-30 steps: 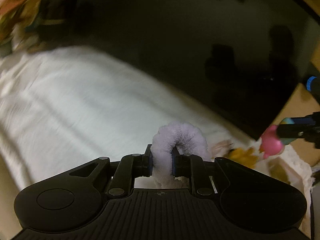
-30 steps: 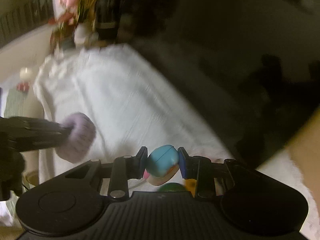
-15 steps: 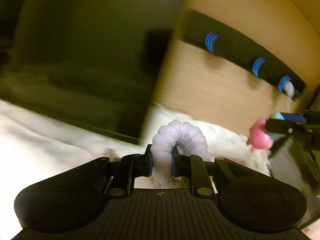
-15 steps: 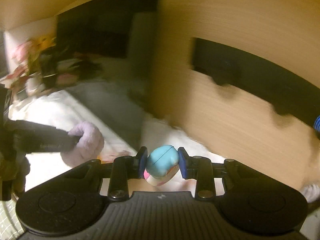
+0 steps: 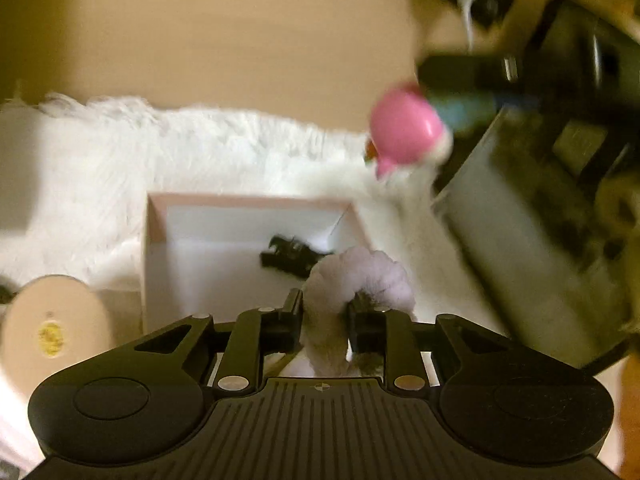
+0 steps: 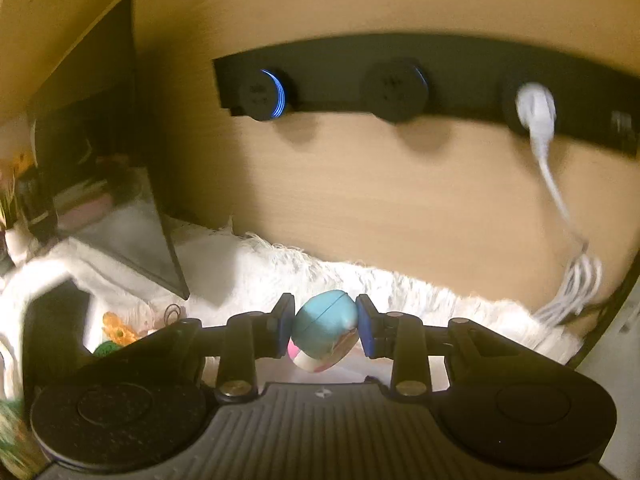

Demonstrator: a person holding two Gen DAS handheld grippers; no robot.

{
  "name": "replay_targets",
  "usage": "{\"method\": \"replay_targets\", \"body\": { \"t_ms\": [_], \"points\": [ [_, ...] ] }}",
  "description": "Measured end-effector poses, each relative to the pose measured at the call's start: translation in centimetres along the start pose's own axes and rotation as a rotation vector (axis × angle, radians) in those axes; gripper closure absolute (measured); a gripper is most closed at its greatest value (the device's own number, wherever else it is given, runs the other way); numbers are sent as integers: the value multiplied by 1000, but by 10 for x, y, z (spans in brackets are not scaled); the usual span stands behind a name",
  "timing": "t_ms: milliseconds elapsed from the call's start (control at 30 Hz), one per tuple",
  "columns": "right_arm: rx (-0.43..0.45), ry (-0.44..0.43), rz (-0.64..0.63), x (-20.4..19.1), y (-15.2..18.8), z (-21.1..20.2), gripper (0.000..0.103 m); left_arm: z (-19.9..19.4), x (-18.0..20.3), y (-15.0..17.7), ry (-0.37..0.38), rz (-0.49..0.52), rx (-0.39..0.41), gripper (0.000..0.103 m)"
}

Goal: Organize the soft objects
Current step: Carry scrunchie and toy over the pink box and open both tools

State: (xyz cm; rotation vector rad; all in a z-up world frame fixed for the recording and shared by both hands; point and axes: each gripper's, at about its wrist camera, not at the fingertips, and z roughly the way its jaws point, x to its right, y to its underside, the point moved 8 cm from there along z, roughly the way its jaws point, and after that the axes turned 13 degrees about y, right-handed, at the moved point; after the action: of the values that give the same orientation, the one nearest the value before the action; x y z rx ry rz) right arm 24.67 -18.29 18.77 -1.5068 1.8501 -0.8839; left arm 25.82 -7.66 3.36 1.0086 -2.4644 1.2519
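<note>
L gripper [image 5: 323, 322] jaws opening, fluffy lilac scrunchie [image 5: 352, 280] between them, over white box [image 5: 160, 264] | R gripper [image 6: 325, 326] clamped on blue-pink squishy toy [image 6: 324, 330], not yet boxed | box holds prob. one dark clip [image 5: 290, 256] | progress: early, most items left

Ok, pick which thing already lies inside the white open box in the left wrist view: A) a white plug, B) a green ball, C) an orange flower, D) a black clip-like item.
D: a small black clip-like item lies on the floor of the white box, just beyond the fluffy lilac scrunchie at the left gripper.
</note>
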Motion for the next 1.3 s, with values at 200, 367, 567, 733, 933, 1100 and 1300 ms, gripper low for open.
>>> {"method": "replay_targets", "body": {
  "t_ms": [200,367,567,733,933,1100,1300],
  "points": [
    [-95,-26,75,11,25,52,70,15,-19,11,-258,141,-35,77],
    [-175,-29,96,15,51,89,70,-9,-39,3,-155,-74,99,77],
    [-232,-116,136,10,64,106,70,-52,-33,0,-139,-109,238,77],
    [-247,-134,138,3,69,104,52,-88,-41,9,-235,-153,307,77],
    [-236,-92,125,1,69,74,51,-192,-94,39,-426,-304,520,77],
    [-235,-82,83,-19,78,43,48,-260,-152,80,-555,-470,595,77],
    [-222,-78,16,-54,88,17,44,-266,-180,92,-491,-517,572,77]
  ]
}}
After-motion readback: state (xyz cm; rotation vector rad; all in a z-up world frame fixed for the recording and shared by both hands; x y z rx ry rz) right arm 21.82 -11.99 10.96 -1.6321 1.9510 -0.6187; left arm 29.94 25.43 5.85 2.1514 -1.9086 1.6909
